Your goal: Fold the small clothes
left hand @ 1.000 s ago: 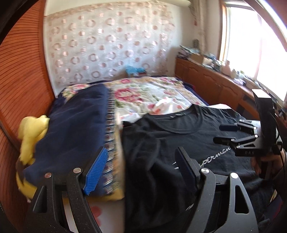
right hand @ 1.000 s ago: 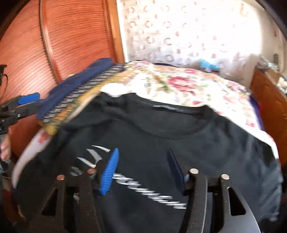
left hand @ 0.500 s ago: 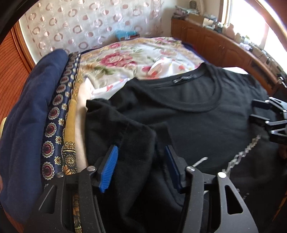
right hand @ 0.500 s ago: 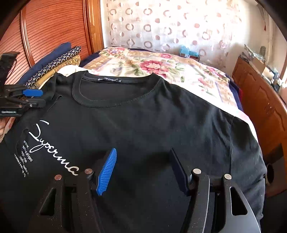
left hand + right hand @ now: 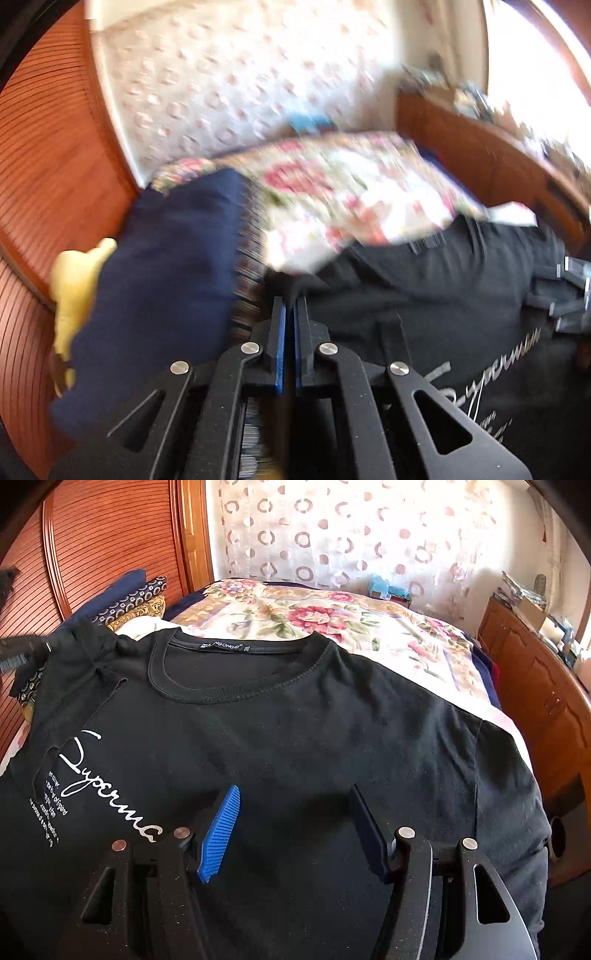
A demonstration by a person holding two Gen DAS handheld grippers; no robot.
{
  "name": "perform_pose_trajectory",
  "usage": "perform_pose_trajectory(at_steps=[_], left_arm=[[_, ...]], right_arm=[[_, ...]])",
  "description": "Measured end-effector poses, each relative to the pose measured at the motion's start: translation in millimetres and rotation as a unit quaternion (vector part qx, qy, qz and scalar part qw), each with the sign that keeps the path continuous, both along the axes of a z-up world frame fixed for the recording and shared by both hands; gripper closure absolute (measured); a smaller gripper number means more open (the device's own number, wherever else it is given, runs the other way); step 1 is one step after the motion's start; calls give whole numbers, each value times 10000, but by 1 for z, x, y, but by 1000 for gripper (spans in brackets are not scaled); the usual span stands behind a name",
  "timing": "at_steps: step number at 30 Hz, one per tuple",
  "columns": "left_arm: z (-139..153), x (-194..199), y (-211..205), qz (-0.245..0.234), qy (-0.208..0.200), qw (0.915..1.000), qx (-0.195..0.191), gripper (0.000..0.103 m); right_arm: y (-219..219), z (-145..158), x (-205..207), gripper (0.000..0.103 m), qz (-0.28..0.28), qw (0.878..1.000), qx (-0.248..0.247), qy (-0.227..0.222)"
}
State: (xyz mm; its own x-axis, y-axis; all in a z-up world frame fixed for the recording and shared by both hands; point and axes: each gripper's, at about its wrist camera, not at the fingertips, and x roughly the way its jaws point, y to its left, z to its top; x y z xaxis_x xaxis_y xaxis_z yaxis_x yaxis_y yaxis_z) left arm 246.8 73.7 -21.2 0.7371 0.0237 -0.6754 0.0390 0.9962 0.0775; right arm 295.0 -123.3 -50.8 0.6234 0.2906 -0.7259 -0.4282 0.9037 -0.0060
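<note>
Your left gripper [image 5: 289, 306] has its jaws pressed together, and a pinch of black cloth from the T-shirt [image 5: 295, 731] sits between the tips (the left view is blurred, so the exact fold is hard to read); in the right view that same gripper shows at the far left edge with the sleeve [image 5: 88, 642] bunched and lifted at it. Your right gripper [image 5: 295, 830] stands wide, its blue pads apart above the chest of the shirt, nothing between them; whether the tips touch the cloth I cannot tell. The shirt lies face up on the bed [image 5: 332, 616], collar toward the far curtain [image 5: 332, 535], white script on its left side in the right view; a navy blanket [image 5: 166, 277] lies folded just beside its left shoulder, against the wooden headboard [image 5: 110, 535].
</note>
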Motion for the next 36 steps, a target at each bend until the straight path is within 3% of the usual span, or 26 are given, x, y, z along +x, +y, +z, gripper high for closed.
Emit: perform_pose_trajectory(at_steps=[5, 13, 19, 22, 24, 25, 26, 31, 36], left_arm=[[10, -2, 33, 395, -95, 9992, 11, 98], [12, 1, 36, 316, -231, 9989, -262, 96], [20, -23, 13, -80, -482, 9974, -531, 65], [18, -30, 1, -336, -439, 9962, -669, 61], [13, -36, -12, -533, -415, 9950, -741, 43], [9, -37, -17, -620, -384, 9943, -777, 27], [4, -39, -23, -736, -319, 9934, -821, 23], [-33, -37, -57, -1099, 152, 9927, -479, 23], [-55, -31, -69, -1218, 486, 9901, -491, 23]], right_arm=[[-1, 0, -1, 39, 4, 10000, -1, -1], [-6, 1, -4, 39, 8, 10000, -6, -6], [-13, 3, -8, 39, 12, 10000, 27, -2], [-26, 7, -14, 39, -97, 9999, 78, -46], [-38, 12, -21, 39, -205, 9995, 186, -122], [-43, 15, -25, 39, -254, 9993, 248, -145], [-54, 19, -31, 39, -352, 9986, 328, -199], [-113, 29, -59, 39, -1040, 9929, 327, -474], [-183, 19, -81, 39, -1864, 9812, 197, -463]])
